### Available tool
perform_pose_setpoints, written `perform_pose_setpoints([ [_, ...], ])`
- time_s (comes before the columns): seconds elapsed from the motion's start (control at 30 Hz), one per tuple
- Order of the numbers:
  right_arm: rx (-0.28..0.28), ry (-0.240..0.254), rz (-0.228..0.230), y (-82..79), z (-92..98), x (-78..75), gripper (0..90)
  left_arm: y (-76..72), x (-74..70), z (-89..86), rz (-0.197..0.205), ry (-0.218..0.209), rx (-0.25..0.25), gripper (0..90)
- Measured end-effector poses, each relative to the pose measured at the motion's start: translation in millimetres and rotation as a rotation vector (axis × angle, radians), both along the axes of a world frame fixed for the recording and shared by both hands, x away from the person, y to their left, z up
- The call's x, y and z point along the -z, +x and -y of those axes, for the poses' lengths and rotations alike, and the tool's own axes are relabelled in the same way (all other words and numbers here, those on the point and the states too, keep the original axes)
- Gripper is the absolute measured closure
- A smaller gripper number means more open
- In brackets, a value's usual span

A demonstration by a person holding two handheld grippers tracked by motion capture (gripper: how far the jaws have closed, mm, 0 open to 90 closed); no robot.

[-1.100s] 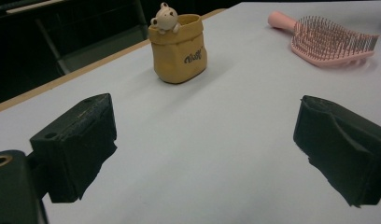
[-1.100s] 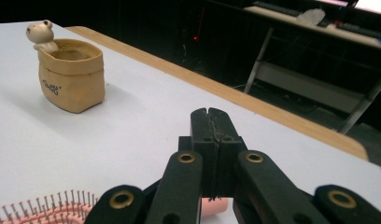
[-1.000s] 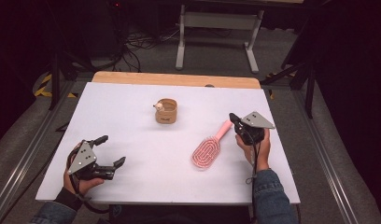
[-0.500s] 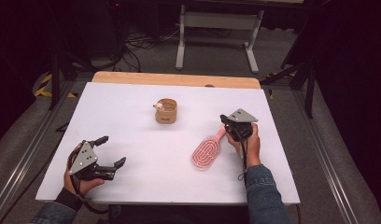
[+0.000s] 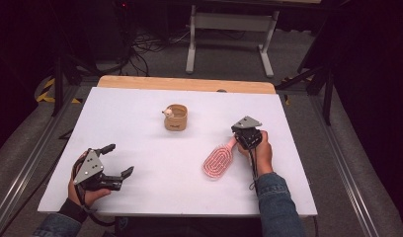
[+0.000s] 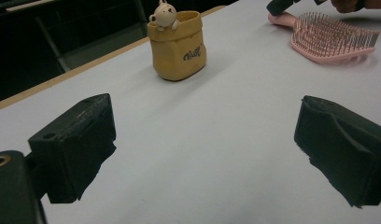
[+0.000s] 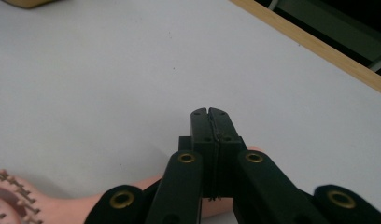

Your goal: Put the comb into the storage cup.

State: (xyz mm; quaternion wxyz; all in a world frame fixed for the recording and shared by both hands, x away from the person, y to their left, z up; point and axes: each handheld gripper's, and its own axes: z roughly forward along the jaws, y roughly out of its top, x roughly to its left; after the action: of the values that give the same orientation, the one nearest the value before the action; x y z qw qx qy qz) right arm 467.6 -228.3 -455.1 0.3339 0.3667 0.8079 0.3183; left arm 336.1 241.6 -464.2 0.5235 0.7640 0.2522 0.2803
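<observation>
R tongs (image 5: 243,139) sit clenched, jaws pressed flat together w/ nothing between them, right over the handle end of the pink hairbrush (image 5: 219,161). In the right gripper view the closed tongs (image 7: 210,116) hover above the pink handle, which passes under them; whether they touch it can't be told. Brush lies bristles-up on the white bench (image 5: 140,113), right of centre, head toward the person, handle pointing away & to the right. L tongs (image 5: 119,160) are released, jaws wide apart, nothing in them, resting low near the bench's front-left corner, well apart from the brush. In the left gripper view both black jaws frame bare bench; beyond them stands a small tan pouch (image 6: 177,45) w/ a little bear figure (image 6: 163,13) at its rim, upright, mid-bench, & the brush (image 6: 331,36) farther right.
</observation>
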Motion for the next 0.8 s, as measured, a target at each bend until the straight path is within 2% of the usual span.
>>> perform_pose_setpoints([
  [0.07, 0.002, -0.014, -0.014, 1.4, -0.5, 2.4, 90.0, 0.1, -0.1, -0.1, 0.000, -0.001, 0.001, 6.6],
  [0.4, 0.002, -0.026, -0.015, 3.6, -2.3, 4.2, 90.0, 0.6, 0.5, 0.5, -0.006, -0.003, 0.004, 6.7],
  [0.63, 0.003, -0.059, -0.026, 5.9, -6.1, 4.4, 90.0, 1.1, 1.0, 0.4, -0.011, -0.003, 0.004, 6.9],
  [0.67, 0.001, -0.076, -0.029, 6.8, -7.6, 4.5, 90.0, 0.8, 0.8, 0.6, -0.009, -0.003, 0.004, 6.9],
  [0.8, -0.004, -0.120, -0.082, 15.3, -15.0, 5.3, 90.0, 0.7, 0.0, -0.5, -0.006, -0.006, 0.006, 7.0],
])
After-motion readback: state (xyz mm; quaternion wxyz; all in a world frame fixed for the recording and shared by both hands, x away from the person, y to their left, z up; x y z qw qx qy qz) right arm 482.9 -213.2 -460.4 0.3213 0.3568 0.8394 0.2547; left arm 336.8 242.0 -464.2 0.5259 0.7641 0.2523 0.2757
